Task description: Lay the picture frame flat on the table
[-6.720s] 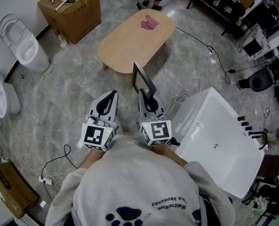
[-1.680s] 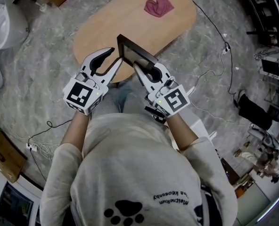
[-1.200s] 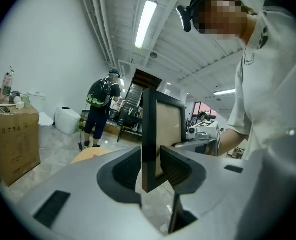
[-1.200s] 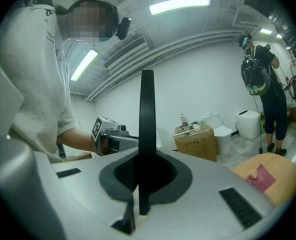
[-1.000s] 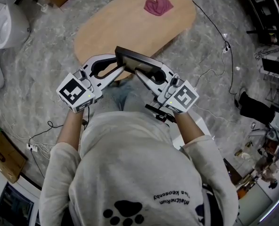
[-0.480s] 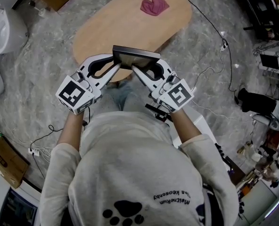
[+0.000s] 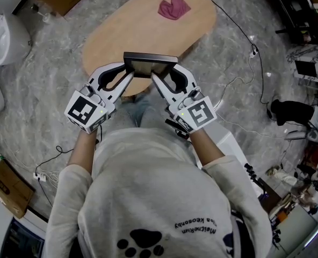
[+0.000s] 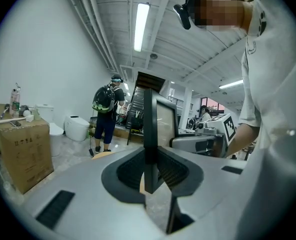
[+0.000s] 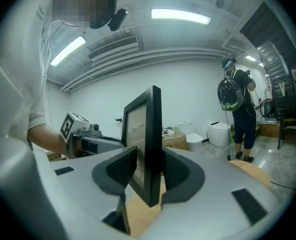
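Note:
The black picture frame (image 7: 151,63) stands upright on edge, held in the air over the near end of the oval wooden table (image 7: 143,26). My left gripper (image 7: 128,73) is shut on the frame's left edge (image 8: 149,129), and its ribbed pads press both faces. My right gripper (image 7: 168,75) is at the frame's right edge (image 9: 150,144). Its jaws have just been opening. The frame is still between them, with a gap showing at the glass side. Both grippers point toward each other, nearly level.
A pink cloth (image 7: 173,8) lies at the table's far end. A cardboard box (image 8: 25,146) and toilets (image 7: 6,28) stand to the left, and cables (image 7: 239,85) run over the floor on the right. A person with a backpack (image 9: 236,109) stands beyond the table.
The frame has swung from slanting to square across the view. My left gripper has come in and taken its left edge. The right jaws have spread apart around the right edge.

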